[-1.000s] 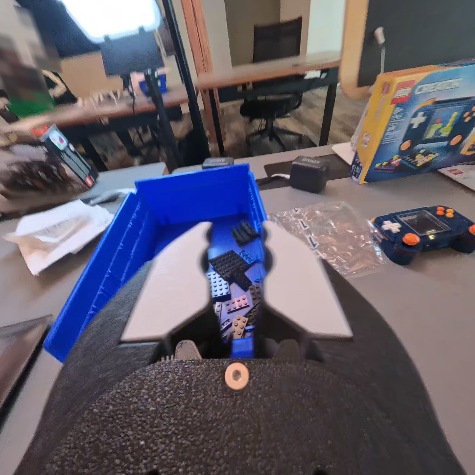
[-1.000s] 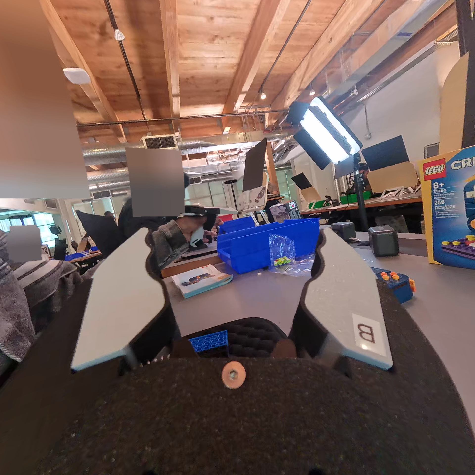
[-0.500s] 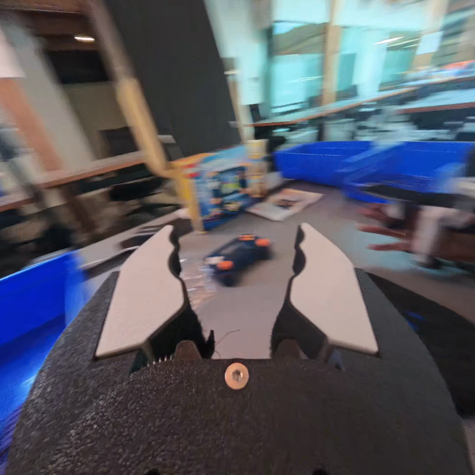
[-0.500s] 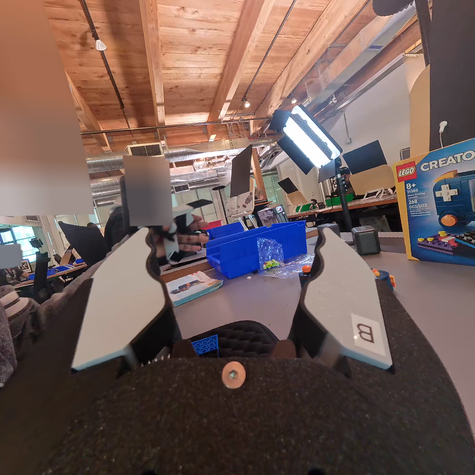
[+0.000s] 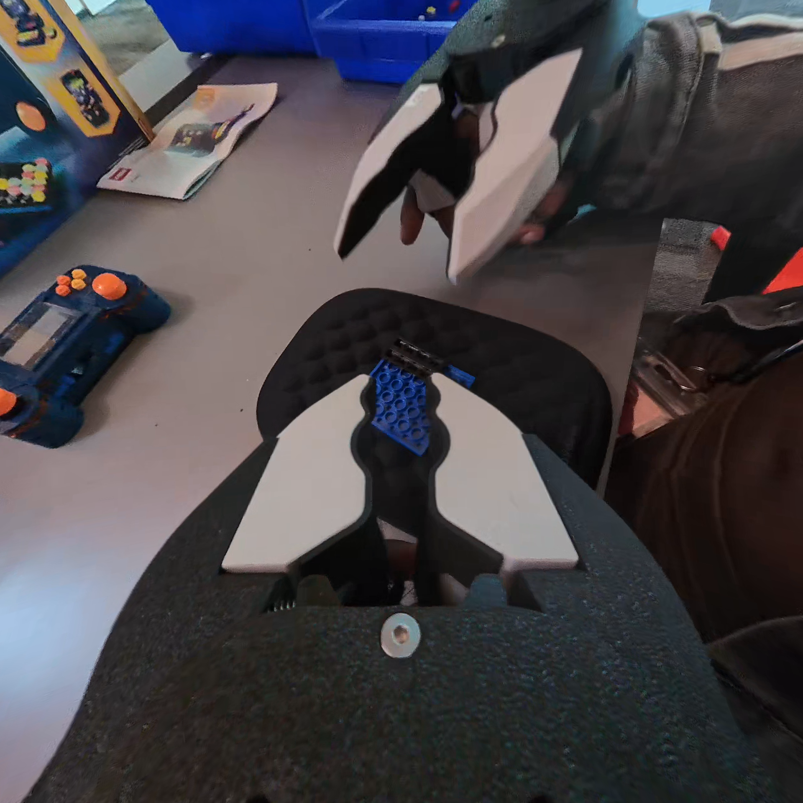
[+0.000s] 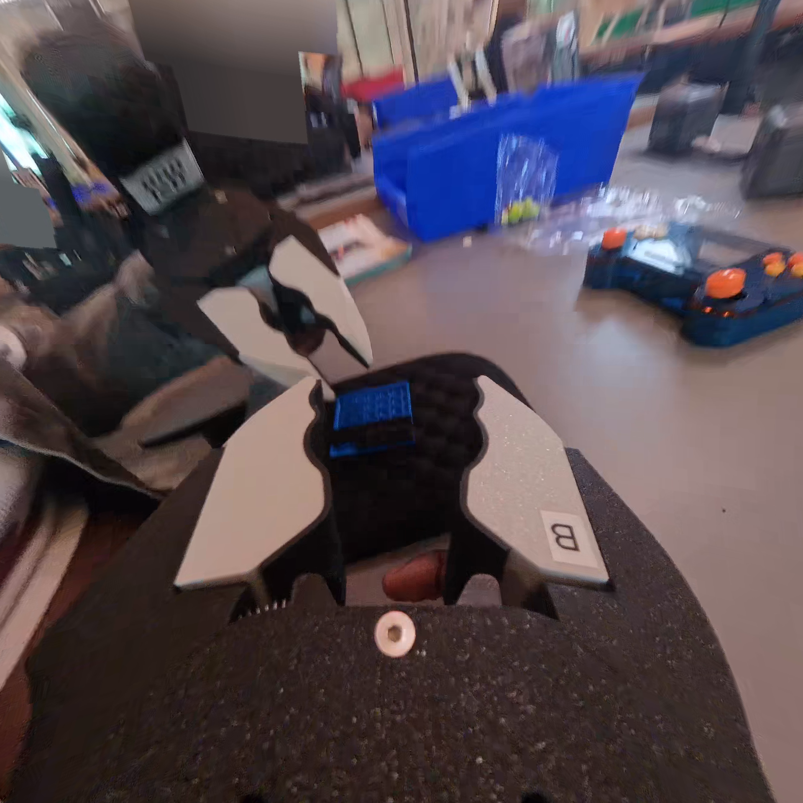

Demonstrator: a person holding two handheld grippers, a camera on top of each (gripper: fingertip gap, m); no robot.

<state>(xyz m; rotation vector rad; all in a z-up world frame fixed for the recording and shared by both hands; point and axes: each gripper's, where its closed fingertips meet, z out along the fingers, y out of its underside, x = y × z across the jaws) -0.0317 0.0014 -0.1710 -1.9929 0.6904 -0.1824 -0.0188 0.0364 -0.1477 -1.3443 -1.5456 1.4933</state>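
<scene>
We see the left claw (image 5: 402,384) low over a black foam pad (image 5: 521,369) at the near edge of the table (image 5: 217,304). Its jaws are a little apart, and a blue studded plate (image 5: 402,413) lies on the pad and shows in the gap. A black brick (image 5: 415,354) sits on the far end of the plate. From this view we cannot tell if the fingers touch the plate. The right wrist view, which is blurred, shows the tips just beside the plate's corner and holding nothing. The right claw (image 5: 397,260) hangs above the pad, jaws wide apart and empty. Only the left view shows the booklet (image 5: 191,139), and only the right view shows a clear bag (image 6: 525,174) against the blue bin (image 6: 456,182). The toy console (image 5: 74,347) lies well apart.
</scene>
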